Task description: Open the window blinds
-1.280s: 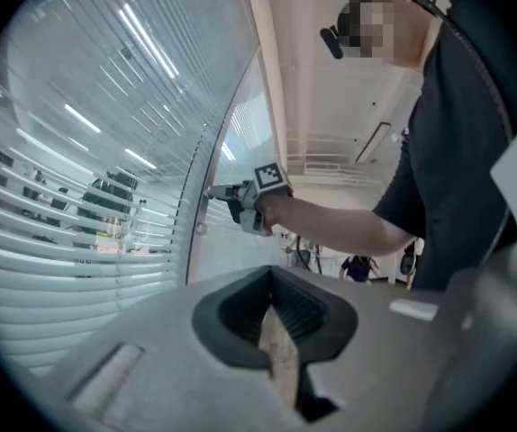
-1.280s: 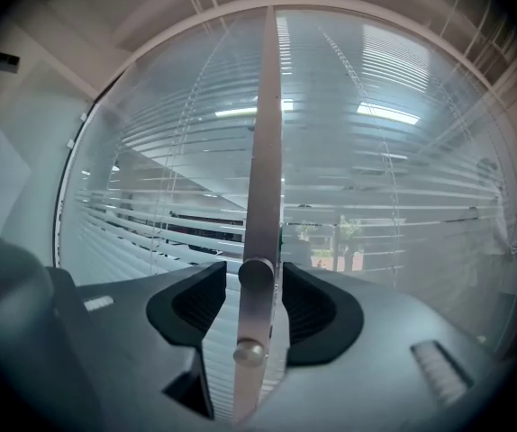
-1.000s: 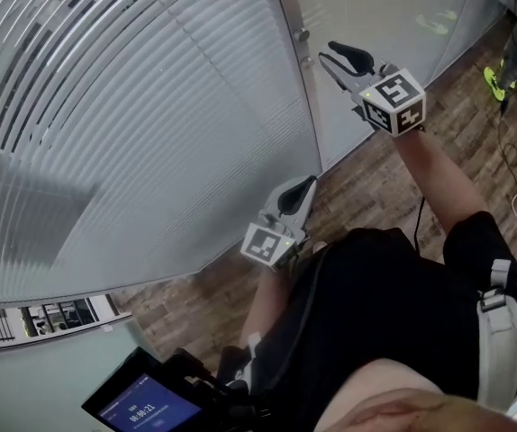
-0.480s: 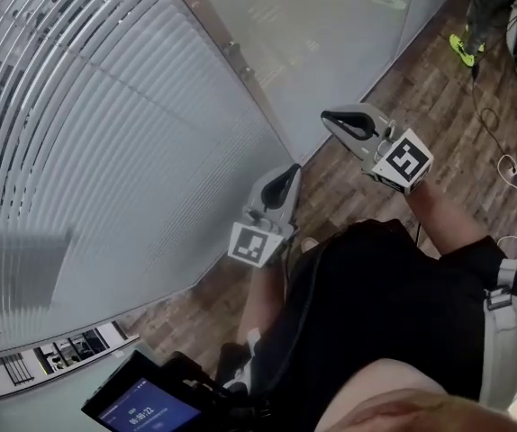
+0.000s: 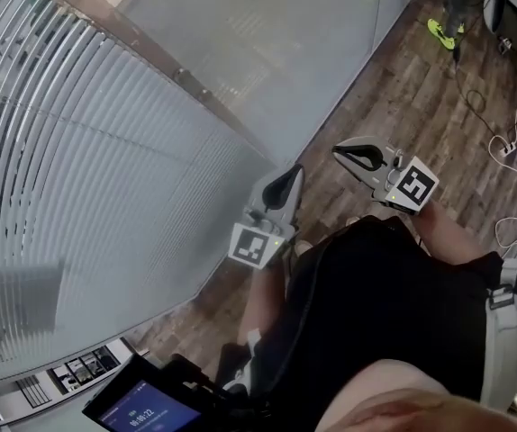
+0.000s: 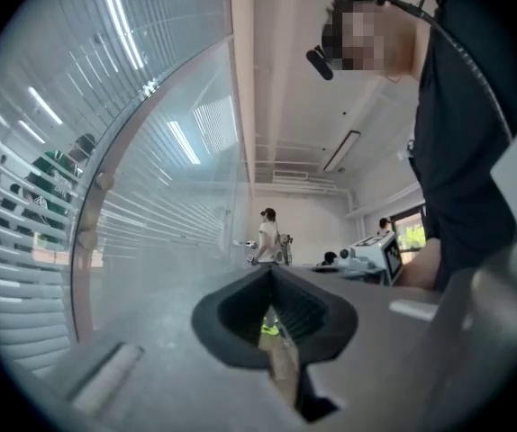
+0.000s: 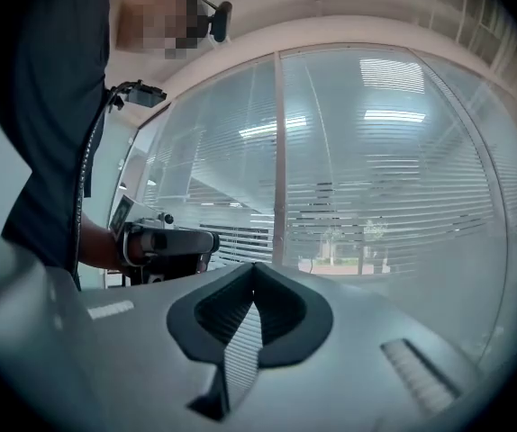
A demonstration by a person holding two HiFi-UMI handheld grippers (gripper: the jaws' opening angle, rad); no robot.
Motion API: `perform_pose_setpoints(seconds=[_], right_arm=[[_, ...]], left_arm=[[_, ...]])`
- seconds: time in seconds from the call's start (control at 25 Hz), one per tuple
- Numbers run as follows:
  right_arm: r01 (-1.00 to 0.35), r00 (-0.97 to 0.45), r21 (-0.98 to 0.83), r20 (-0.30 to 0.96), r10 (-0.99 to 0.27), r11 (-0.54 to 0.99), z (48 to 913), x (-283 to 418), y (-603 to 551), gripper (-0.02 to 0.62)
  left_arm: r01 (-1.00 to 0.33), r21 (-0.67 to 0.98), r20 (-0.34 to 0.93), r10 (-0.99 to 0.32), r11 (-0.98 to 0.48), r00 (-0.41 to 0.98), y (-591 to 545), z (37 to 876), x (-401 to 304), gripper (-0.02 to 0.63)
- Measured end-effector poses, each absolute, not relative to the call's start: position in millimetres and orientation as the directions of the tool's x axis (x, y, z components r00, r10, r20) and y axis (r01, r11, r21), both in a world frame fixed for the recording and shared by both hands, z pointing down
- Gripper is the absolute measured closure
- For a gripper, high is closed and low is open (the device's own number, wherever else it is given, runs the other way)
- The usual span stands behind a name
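Note:
The grey slatted window blinds (image 5: 78, 160) hang behind the glass wall at the left of the head view, with their slats tilted apart. Both grippers are held off the glass, over the wooden floor. My left gripper (image 5: 284, 185) is shut and holds nothing; its tips meet in the left gripper view (image 6: 272, 273), with the blinds (image 6: 24, 214) off to its left. My right gripper (image 5: 359, 154) is also shut and empty. Its closed tips (image 7: 254, 268) point at the blinds (image 7: 394, 205), and the left gripper (image 7: 164, 241) shows at that view's left.
A brown frame post (image 5: 186, 84) divides the glass panels. White cables (image 5: 511, 142) lie on the wooden floor at the right, near a person's green shoe (image 5: 439, 31). A small screen (image 5: 141, 412) hangs at my waist. Another person (image 6: 267, 237) stands far off.
My right gripper has shut and come down and away from the glass. The left gripper has shifted a little. The head view has swung, so the blinds now sit further left.

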State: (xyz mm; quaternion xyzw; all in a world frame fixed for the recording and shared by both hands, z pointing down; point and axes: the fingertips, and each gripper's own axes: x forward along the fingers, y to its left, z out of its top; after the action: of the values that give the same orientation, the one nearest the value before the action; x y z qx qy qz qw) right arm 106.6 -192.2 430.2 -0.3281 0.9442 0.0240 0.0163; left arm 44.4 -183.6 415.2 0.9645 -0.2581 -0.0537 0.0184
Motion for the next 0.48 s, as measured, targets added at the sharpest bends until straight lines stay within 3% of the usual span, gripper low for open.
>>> perform_pose_setpoints(seconds=[0.48], right_arm=[[-0.655, -0.756, 0.056, -0.051, -0.653, 0.754, 431.4, 152.6, -185.5, 0.589]], left_arm=[[-0.430, 0.062, -0.085, -0.434, -0.901, 0.897, -184.9, 418.3, 99.7, 0.603]])
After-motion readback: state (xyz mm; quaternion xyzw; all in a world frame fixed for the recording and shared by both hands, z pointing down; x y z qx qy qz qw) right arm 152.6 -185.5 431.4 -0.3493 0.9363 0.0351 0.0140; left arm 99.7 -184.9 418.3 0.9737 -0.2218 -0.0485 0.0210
